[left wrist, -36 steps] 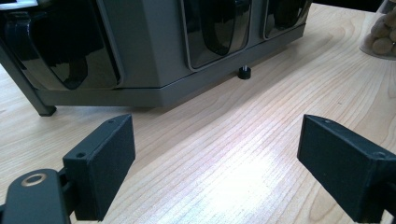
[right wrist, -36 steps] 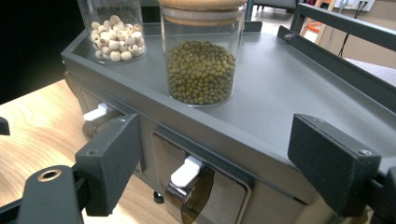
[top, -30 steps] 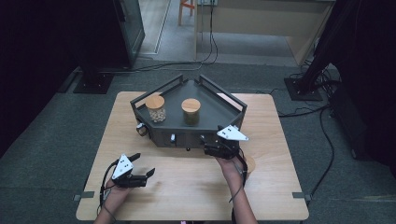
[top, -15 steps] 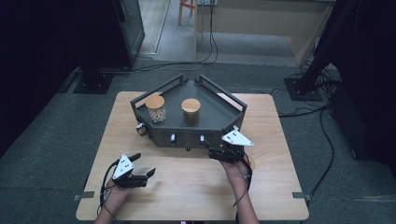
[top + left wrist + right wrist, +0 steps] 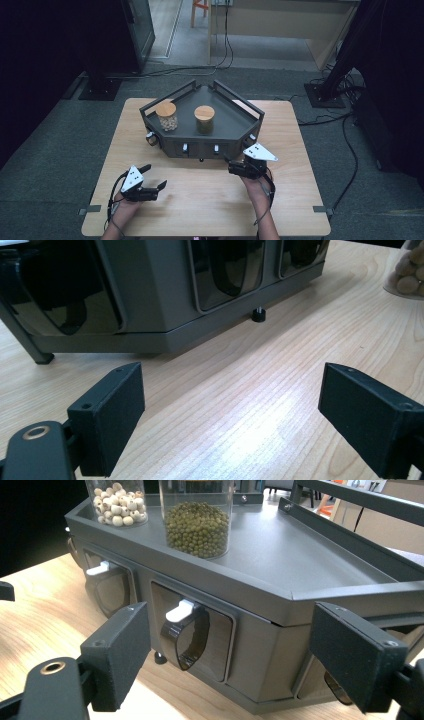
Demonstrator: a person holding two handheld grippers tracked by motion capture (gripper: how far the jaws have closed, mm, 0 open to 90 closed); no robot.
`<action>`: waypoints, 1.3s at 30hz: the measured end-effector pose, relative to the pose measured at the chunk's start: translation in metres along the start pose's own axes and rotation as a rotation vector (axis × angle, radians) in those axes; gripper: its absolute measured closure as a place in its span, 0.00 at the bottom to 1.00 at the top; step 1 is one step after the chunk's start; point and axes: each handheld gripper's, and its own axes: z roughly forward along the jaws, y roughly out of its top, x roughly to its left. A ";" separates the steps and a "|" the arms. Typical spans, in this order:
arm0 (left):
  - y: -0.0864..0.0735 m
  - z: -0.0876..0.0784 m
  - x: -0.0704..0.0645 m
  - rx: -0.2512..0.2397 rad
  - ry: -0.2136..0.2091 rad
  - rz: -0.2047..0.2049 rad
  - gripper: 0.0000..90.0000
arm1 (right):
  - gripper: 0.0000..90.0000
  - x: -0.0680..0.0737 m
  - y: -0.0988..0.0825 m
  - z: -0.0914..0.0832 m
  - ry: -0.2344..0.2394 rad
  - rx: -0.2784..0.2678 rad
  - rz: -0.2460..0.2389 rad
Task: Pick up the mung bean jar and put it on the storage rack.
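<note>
1. Right gripper (image 5: 231, 168): jaws spread, nothing between the pads. In the right gripper view the two black jaws frame the front face of the dispenser stand (image 5: 280, 605), with a white-tabbed lever (image 5: 179, 611) and its dark scoop-shaped outlet lying between them (no contact visible).
2. Right hand (image 5: 257, 186): enters from the bottom edge of the high view, forearm roughly straight up the picture, gripper held low over the table (image 5: 215, 200) and pointed at the stand's front wall, just short of it. The grey three-cornered plate sits on top; a cable trails back along the wrist.
3. Left gripper (image 5: 156, 177): jaws spread wide, empty. In the left gripper view they hang just above bare wood, aimed at the stand's lower edge and one small black foot (image 5: 258, 315).
4. Left hand (image 5: 122, 210): low at the table's near-left part, gripper angled toward the right, well apart from the stand.
5. Dispenser stand: dark grey, angular, railed top, standing on the far half of the table.
6. On its top deck: a jar of pale round beans (image 5: 167, 116) at left and a jar of green beans (image 5: 204, 119) beside it, both upright with wooden lids (jars near each other, not touching).
</note>
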 end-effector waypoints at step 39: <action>-0.001 0.000 0.001 0.005 0.004 -0.009 0.12 | 0.19 -0.005 -0.023 -0.023 -0.057 0.030 -0.002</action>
